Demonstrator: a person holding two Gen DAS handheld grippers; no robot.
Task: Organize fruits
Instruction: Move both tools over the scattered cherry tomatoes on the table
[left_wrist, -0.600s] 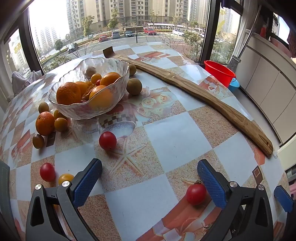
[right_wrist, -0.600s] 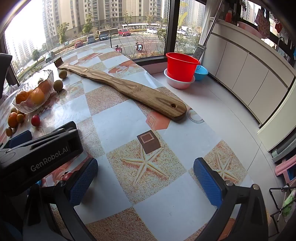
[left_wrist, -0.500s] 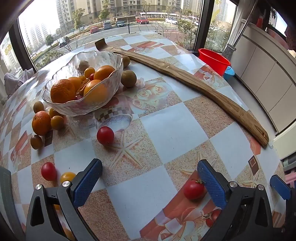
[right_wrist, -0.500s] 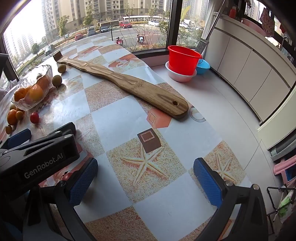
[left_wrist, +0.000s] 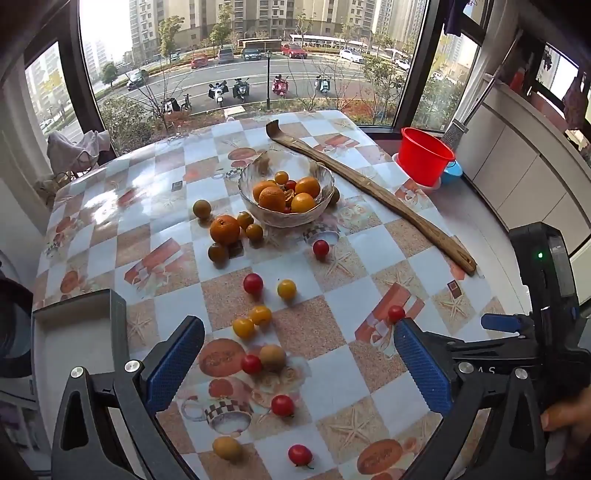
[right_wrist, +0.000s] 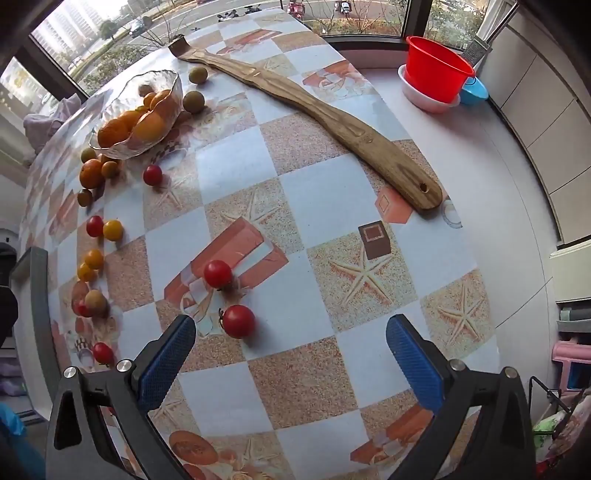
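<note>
A glass bowl (left_wrist: 317, 173) with oranges stands far on the table; it also shows in the right wrist view (right_wrist: 173, 79). Loose fruit lies around it: an orange (left_wrist: 224, 229), red cherry tomatoes (left_wrist: 253, 283), yellow ones (left_wrist: 286, 288), brownish round fruits (left_wrist: 202, 208). My left gripper (left_wrist: 299, 363) is open and empty, high above the near fruit. My right gripper (right_wrist: 291, 354) is open and empty above the table, with a red tomato (right_wrist: 238, 321) just beyond its left finger and another red tomato (right_wrist: 218, 273) farther on.
A long wooden board (left_wrist: 369, 188) lies across the right of the table, also in the right wrist view (right_wrist: 332, 125). A red bucket (right_wrist: 436, 70) stands on the sill beyond. A grey open box (left_wrist: 74, 332) sits at the left table edge. The right gripper's body (left_wrist: 546, 295) shows at right.
Both grippers have pulled back and risen. The bowl now looks far away, and many more loose fruits are in view. Both stay open and empty.
</note>
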